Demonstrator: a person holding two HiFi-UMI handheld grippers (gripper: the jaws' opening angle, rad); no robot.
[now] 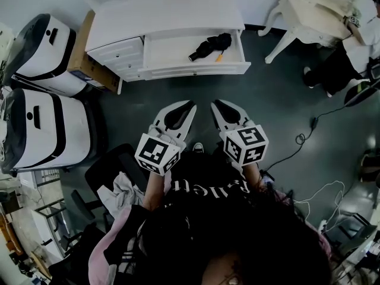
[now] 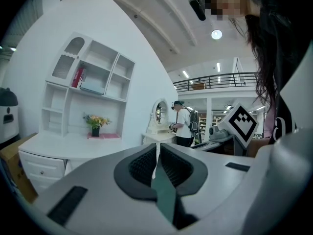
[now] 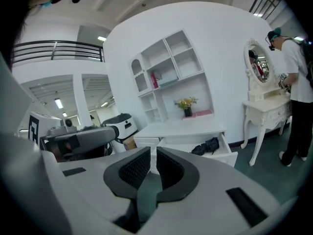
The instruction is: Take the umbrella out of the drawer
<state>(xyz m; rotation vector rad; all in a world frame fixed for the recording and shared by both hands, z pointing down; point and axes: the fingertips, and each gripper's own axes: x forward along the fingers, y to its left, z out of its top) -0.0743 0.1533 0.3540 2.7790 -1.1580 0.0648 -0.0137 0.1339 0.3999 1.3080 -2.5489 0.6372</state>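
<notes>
- The white desk stands ahead of you, well apart from both claws.
- Its wide drawer, on the desk's right part, is pulled open.
- The black folded umbrella lies inside that drawer. In the head view its long axis slants from near-left to far-right. You cannot tell which end is the handle.
- Your left claw is closed to a thin slit, with nothing between its jaws and touching nothing.
- Your right claw is closed as well, holds nothing and points toward the open drawer.
</notes>
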